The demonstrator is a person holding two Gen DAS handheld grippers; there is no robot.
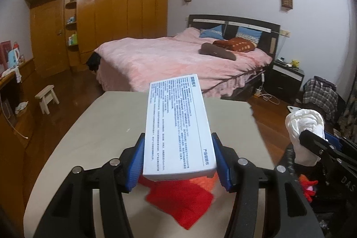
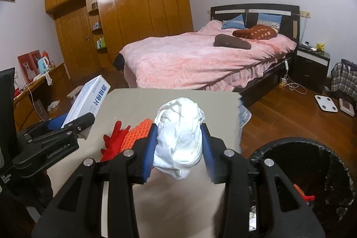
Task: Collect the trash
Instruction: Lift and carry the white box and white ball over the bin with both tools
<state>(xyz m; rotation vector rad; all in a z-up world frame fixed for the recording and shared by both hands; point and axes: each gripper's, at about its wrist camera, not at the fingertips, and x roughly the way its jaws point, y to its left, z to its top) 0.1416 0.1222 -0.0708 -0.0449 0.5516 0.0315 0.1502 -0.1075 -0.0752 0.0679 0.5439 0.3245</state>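
Note:
My left gripper [image 1: 178, 160] is shut on a flat white printed box [image 1: 178, 126] and holds it above the beige table [image 1: 89, 137]. The box also shows at the left of the right wrist view [image 2: 89, 97]. My right gripper [image 2: 178, 148] is shut on a crumpled white paper wad [image 2: 178, 137], held above the table's right part [image 2: 212, 104]. The wad also shows in the left wrist view [image 1: 305, 128]. A red and orange glove [image 2: 125, 137] lies on the table under the grippers; it also shows in the left wrist view [image 1: 183, 197]. A black-lined trash bin [image 2: 312, 171] stands at the lower right, with something red inside.
A bed with a pink cover [image 1: 178, 55] stands beyond the table. A wooden wardrobe [image 1: 100, 15] lines the back wall. A small white stool [image 1: 46, 97] stands on the floor at left. A nightstand [image 2: 312, 66], a scale [image 2: 326, 103] and cables are at right.

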